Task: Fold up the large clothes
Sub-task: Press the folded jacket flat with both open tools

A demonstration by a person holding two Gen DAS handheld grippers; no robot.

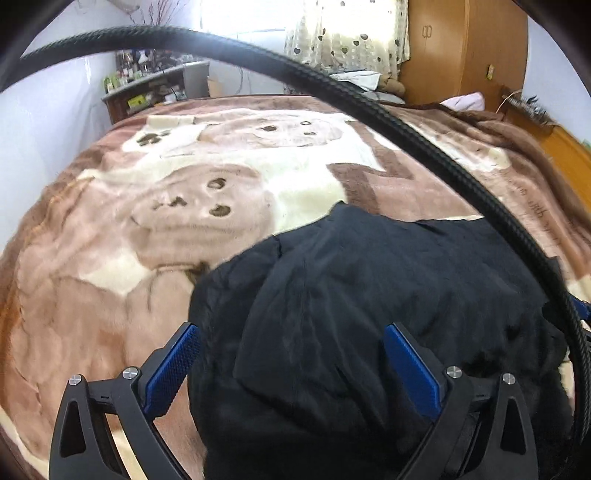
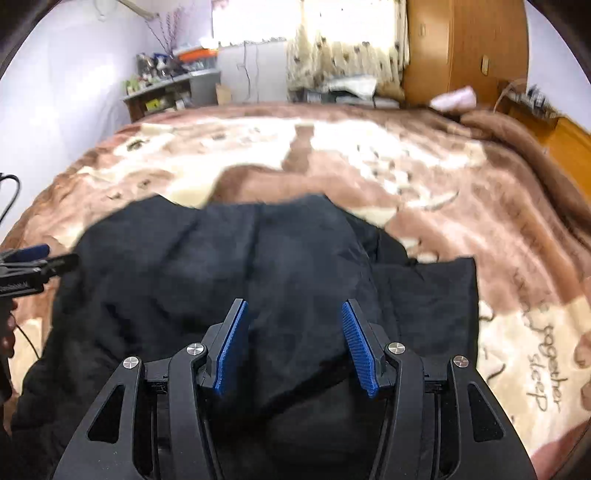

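A large black garment (image 1: 369, 295) lies bunched on the brown and cream blanket (image 1: 147, 258) of a bed. My left gripper (image 1: 291, 328) is open, its blue pads wide apart over the garment's near left part, holding nothing. In the right wrist view the same black garment (image 2: 221, 266) spreads across the near bed, with a flat panel (image 2: 436, 295) lying out to the right. My right gripper (image 2: 293, 306) is open above the garment's middle and empty. The left gripper (image 2: 33, 258) shows at the left edge of that view.
A black ribbed cable (image 1: 369, 107) arcs across the left wrist view. The blanket (image 2: 480, 206) covers the whole bed. Beyond it stand a cluttered shelf (image 1: 147, 88), a curtained window (image 1: 347, 33) and a wooden wardrobe (image 1: 461, 51). A wooden side table (image 2: 569, 136) sits at the right.
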